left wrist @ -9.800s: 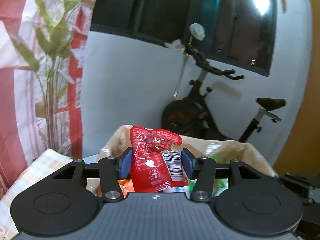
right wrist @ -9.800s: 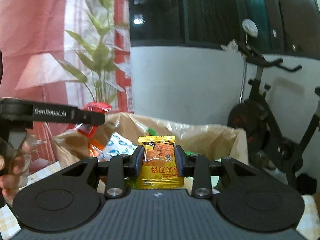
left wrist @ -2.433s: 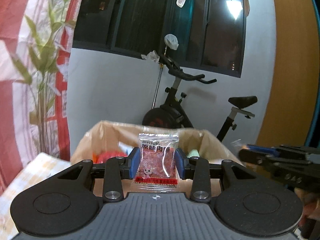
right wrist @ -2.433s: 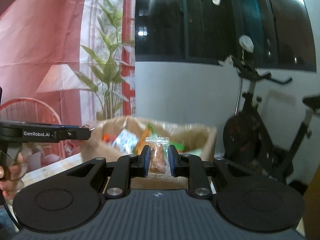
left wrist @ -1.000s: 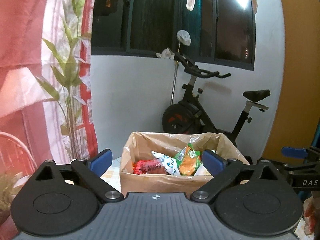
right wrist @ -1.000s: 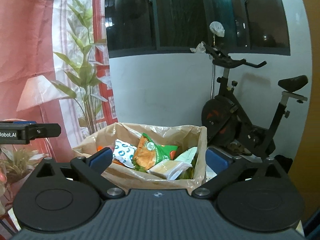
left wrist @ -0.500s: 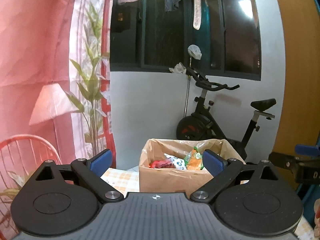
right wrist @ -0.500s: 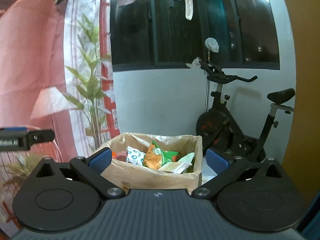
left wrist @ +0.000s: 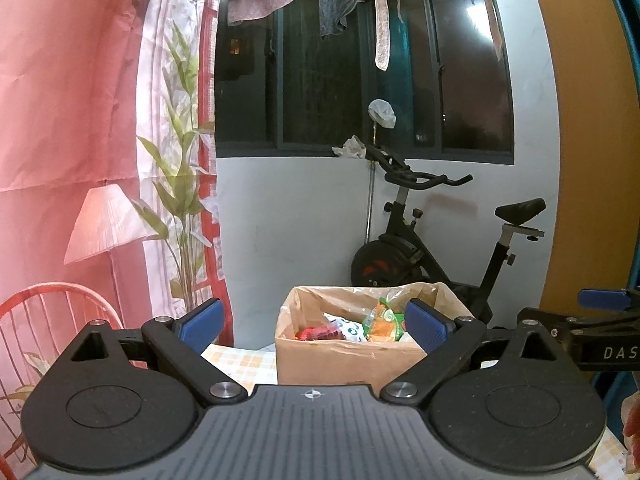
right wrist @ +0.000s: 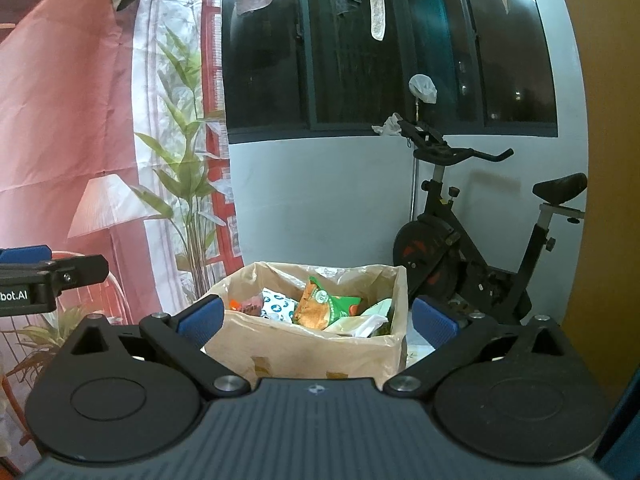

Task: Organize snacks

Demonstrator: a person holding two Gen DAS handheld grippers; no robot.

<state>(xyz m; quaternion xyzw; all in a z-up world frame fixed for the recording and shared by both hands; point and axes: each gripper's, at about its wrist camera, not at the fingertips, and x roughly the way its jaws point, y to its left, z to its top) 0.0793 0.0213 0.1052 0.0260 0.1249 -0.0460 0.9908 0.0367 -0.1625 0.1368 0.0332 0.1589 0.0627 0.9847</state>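
I see my left gripper [left wrist: 314,324] spread wide with nothing between its pads, and my right gripper [right wrist: 318,320] likewise released. The cardboard box [right wrist: 304,350] sits centre frame in both views, snack packets [right wrist: 326,308] piled inside, exercise bike [right wrist: 472,248] behind at right.

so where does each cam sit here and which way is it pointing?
Left wrist: on the left gripper, looking forward along its open fingers at the cardboard box of snacks; the right gripper pokes in at the right edge.
Right wrist: on the right gripper, jaws open, facing the same cardboard box from slightly further right; the left gripper shows at the left edge.
Shared: the box, the exercise bike, the dark window and the printed backdrop.
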